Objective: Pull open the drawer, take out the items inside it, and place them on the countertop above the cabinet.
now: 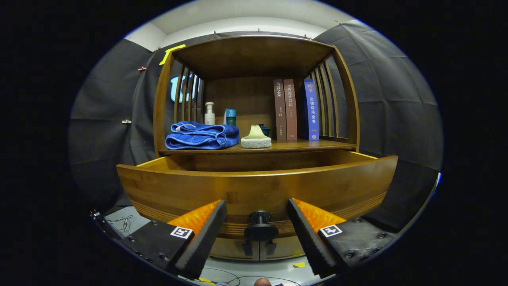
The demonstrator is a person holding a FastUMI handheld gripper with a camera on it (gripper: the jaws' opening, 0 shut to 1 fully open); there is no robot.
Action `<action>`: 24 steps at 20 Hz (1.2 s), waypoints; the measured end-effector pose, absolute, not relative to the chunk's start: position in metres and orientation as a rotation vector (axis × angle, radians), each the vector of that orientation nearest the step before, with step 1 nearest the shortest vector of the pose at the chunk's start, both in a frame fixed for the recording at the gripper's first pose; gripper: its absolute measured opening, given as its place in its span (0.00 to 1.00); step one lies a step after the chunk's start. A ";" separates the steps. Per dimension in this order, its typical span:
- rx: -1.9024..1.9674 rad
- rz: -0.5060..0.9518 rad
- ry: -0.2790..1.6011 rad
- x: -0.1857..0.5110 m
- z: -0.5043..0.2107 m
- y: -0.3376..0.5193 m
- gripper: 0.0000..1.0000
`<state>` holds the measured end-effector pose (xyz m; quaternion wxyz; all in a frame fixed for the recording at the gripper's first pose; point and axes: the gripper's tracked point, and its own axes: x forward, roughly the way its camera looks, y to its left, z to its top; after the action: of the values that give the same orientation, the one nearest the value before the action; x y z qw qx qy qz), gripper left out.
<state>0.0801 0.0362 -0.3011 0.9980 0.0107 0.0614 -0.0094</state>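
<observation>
The wooden drawer [254, 186] stands pulled open below the counter [278, 147], its dark round knob [260, 226] between the spread fingers of the gripper [257, 210]. On the counter lie a folded blue towel [201, 136] and a pale sponge [256, 139].

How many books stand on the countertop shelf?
3, upright together at the right end: two brown books, then a blue book beside the slats. Others may be hidden.
</observation>
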 end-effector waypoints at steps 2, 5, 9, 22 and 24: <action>0.028 -0.019 0.130 0.090 -0.300 0.036 1.00; 0.025 -0.016 0.131 0.105 -0.302 0.036 1.00; 0.011 -0.016 0.135 0.126 -0.303 0.035 1.00; 0.014 -0.015 0.172 0.186 -0.313 0.028 0.99; 0.026 -0.012 0.174 0.195 -0.313 0.028 0.99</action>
<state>0.1948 0.0277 -0.3132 0.9961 0.0130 0.0870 -0.0062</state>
